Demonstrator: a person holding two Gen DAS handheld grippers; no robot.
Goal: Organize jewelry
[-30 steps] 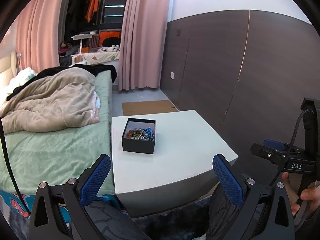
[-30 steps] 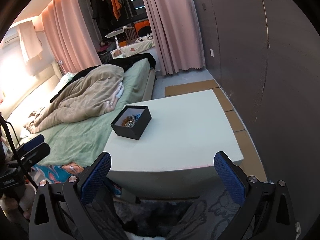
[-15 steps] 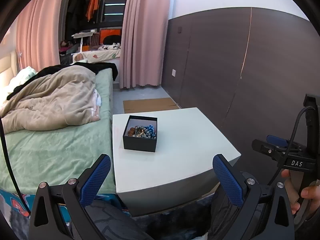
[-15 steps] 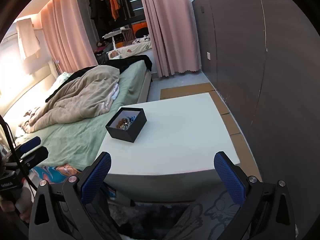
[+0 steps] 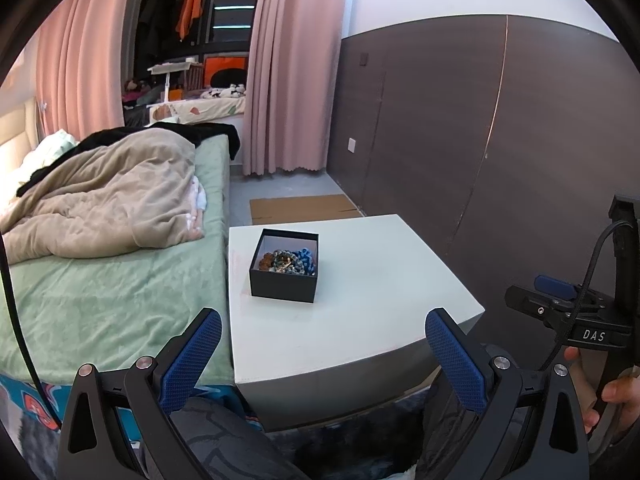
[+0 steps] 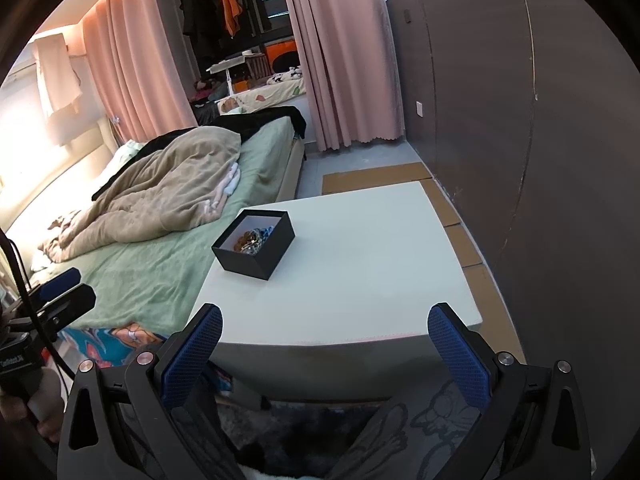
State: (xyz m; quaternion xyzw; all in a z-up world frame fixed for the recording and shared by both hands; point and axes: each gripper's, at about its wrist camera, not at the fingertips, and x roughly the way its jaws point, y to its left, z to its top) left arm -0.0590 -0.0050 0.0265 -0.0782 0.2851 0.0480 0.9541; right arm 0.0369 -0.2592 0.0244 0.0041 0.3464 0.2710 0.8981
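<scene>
Jewelry [image 5: 289, 261] all heaped in the black box [image 5: 284, 282] mid-frame on the white table [image 5: 360, 312] — both claws, left [image 5: 323, 346] & right [image 6: 325, 342], wide open, empty — could be pre-sort or already tidied.

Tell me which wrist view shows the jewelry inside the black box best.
The left wrist view: it looks almost straight into the black box, so the jewelry, brown, grey and blue beads, is spread out in plain sight. The right wrist view sees the box corner-on, and its near wall hides part of the pile.
</scene>
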